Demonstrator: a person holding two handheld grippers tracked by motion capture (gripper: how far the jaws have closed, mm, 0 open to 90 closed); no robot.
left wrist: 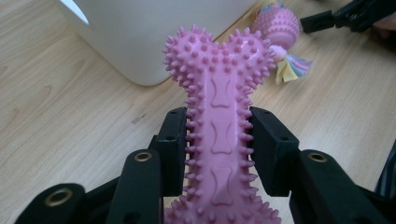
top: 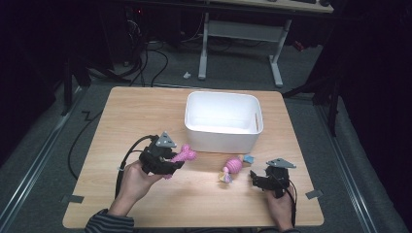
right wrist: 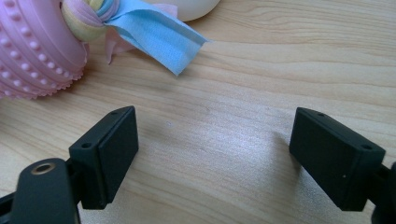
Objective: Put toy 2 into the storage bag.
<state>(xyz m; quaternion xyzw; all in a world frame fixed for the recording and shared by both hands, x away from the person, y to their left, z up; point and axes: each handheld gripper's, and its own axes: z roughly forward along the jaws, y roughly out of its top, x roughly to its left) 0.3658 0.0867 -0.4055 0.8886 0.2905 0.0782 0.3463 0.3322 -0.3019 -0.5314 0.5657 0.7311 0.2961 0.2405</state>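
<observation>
Standing on a grey floor, one wooden table [top: 145, 116] carried everything. One white bin [top: 222, 121] sat toward its far middle, open side up. Two grippers worked at the near edge, one in each of the person's hands. The left gripper [top: 176, 158] had its fingers [left wrist: 170, 149] closed on the shaft of one pink spiky bone toy [left wrist: 219, 121], whose knobbed end stuck out toward the bin, just beside its near wall. The right gripper [top: 253, 175] hovered low over the table with its fingers [right wrist: 109, 149] spread wide apart and nothing between them. One pink studded ball toy [top: 233, 166] with pastel cloth strips lay on the table between the two grippers, close to the right one, its blue strip [right wrist: 156, 32] pointing toward the right fingers without touching them.
</observation>
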